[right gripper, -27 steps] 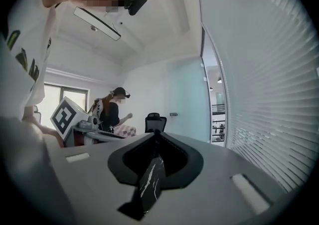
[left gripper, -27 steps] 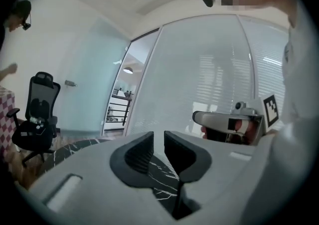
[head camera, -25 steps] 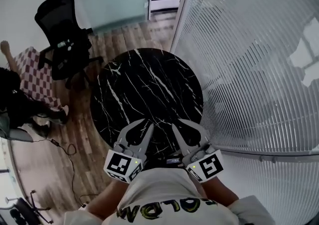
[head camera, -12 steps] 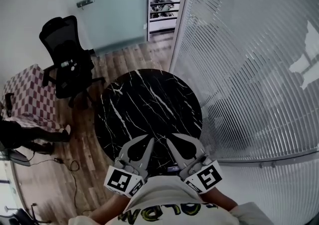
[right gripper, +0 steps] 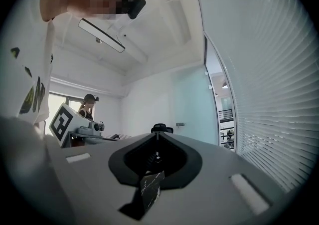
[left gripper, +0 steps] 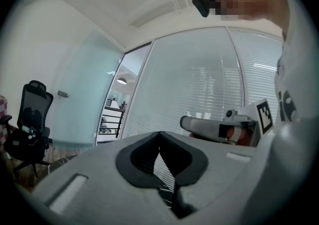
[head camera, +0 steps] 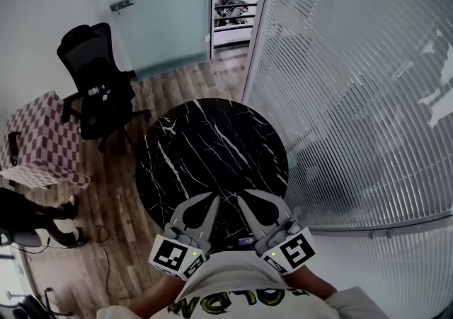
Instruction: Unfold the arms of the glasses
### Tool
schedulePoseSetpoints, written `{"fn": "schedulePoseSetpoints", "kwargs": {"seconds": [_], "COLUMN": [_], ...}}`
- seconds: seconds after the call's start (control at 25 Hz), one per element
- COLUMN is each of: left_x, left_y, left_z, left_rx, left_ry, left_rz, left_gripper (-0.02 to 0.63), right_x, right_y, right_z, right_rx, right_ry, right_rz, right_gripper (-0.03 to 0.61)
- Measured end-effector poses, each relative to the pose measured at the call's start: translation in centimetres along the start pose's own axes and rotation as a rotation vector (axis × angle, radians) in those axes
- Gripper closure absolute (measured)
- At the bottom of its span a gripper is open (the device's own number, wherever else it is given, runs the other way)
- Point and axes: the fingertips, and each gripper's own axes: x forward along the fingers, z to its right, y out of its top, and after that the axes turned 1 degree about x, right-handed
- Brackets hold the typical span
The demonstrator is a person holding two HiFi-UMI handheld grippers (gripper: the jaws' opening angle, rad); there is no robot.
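Marble table [head camera: 205,141], left gripper [head camera: 213,201] closed, right gripper [head camera: 242,197] closed

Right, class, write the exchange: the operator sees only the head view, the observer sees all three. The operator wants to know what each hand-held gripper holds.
Operator: Is the left hand-held gripper holding anything?
Observer: No. The left gripper view shows its jaw tips meeting, with nothing between them.
Operator: And the right hand-held gripper?
Observer: Shut and empty too; only a sliver of black marble table shows behind its tips.
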Motion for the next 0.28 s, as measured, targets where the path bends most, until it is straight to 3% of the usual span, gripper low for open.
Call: {"fn": "schedulePoseSetpoints", "kwargs": {"seconds": [0.28], "left_x": [-0.20], "left_y": [0.13], "left_z": [-0.31], "left_rx": [-0.009], "left_ry": [-0.001], "left_rz": [0.004], "left_gripper": [0.609], "right_x": [0.49], "right_y": [0.03], "right_z": [-0.25], "right_rx": [-0.009], "right_ry": [0.010], "right_rz": [0.004], "right_gripper": [0.566]}}
